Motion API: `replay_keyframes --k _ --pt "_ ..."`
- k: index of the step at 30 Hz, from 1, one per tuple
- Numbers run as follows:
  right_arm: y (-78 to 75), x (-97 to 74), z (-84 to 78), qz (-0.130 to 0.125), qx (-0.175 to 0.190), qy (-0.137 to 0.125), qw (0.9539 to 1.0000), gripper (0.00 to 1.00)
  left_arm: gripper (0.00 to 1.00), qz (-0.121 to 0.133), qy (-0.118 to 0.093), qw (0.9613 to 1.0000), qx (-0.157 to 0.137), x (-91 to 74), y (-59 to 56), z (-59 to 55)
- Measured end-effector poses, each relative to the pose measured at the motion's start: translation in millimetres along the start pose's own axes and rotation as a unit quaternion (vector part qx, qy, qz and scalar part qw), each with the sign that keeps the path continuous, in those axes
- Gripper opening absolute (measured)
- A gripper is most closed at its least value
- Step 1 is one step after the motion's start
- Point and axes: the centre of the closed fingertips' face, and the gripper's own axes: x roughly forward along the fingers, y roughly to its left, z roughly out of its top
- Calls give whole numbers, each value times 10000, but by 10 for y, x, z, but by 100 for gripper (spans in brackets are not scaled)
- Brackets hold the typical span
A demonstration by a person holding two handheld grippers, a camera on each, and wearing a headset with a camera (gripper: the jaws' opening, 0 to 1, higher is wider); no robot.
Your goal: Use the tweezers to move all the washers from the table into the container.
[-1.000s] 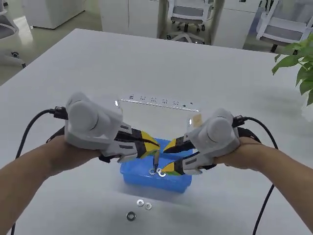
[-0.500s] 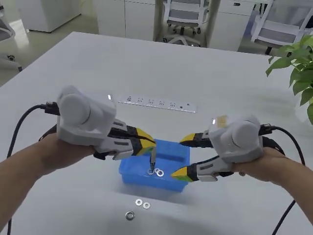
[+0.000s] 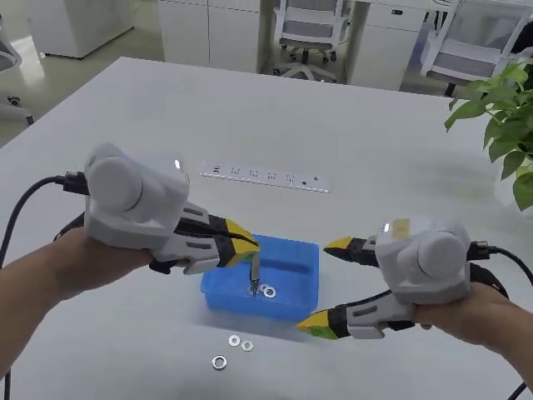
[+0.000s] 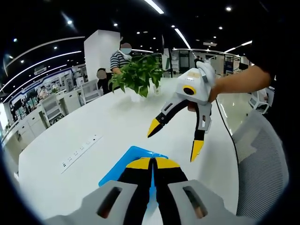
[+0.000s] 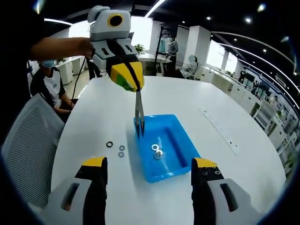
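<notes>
My left gripper (image 3: 248, 244) is shut on thin metal tweezers (image 3: 253, 275), which point down into the blue container (image 3: 293, 255). Two washers (image 3: 267, 291) lie on its floor beside the tweezer tips. Three more washers (image 3: 234, 341) lie on the white table just in front of the container. My right gripper (image 3: 326, 286) hovers open to the right of the container, holding nothing. In the right gripper view, the left gripper (image 5: 127, 77) holds the tweezers (image 5: 139, 110) upright at the container (image 5: 176, 136) wall, with table washers (image 5: 121, 151) to the left. My left gripper's jaws (image 4: 153, 161) are closed together.
A white power strip (image 3: 266, 177) lies on the table behind the container. A green plant (image 3: 500, 108) stands at the far right edge. Office chairs (image 3: 310, 33) stand beyond the table. People sit and stand in the background.
My right gripper has pulled back from the container, to the right and toward me, with its jaws spread wider. The left gripper and tweezers stay over the container.
</notes>
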Motion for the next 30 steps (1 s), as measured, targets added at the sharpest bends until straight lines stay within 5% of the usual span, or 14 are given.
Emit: replay_keyframes --k 16,30 --pt "180 -72 -123 -142 271 60 9995 99 5 -273 -14 9996 -6 -37 -239 -110" --pt "321 -127 -257 -151 436 36 9989 100 5 -455 22 9990 -29 33 -402 -325"
